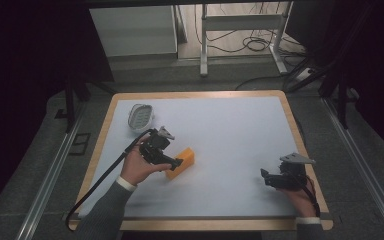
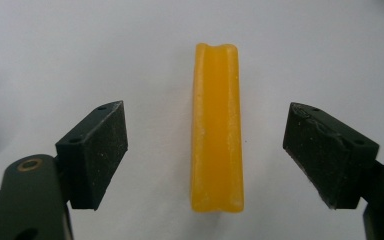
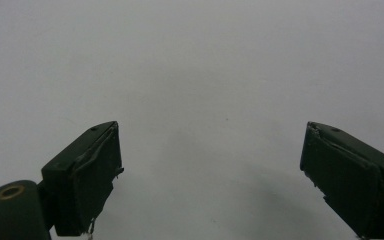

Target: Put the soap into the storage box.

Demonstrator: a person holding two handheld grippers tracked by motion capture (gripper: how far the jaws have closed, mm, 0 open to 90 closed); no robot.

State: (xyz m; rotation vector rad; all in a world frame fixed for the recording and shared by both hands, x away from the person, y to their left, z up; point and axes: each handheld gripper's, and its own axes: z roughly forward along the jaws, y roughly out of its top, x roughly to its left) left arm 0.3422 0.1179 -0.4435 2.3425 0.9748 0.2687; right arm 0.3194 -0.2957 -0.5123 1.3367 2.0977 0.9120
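White matting covers a wood-edged table (image 1: pixel 105 130), with dark floor and a desk frame seen beyond it at the top of the high view.

Nearest, at the lower right of that view, the right gripper (image 1: pixel 266 176) is held low over bare mat, well apart from everything else; in the right gripper view its jaws are seen spread wide with nothing between them.

Left of centre, the left gripper (image 1: pixel 178 162) is poised at an orange bar of soap (image 1: pixel 182 162). In the left gripper view the bar (image 2: pixel 217 130) is seen lying flat on the mat, lengthwise between the two parted jaws, touched by neither.

Farther back, toward the upper left of the mat, a pale oval soap dish (image 1: pixel 141 116) is set, apart from the bar.

The bar is judged to be light and stiff, but smooth and possibly slippery, with a shallow groove along its top. A hold across its long flat sides, near the middle of its length, is judged best, so that tipping is avoided.
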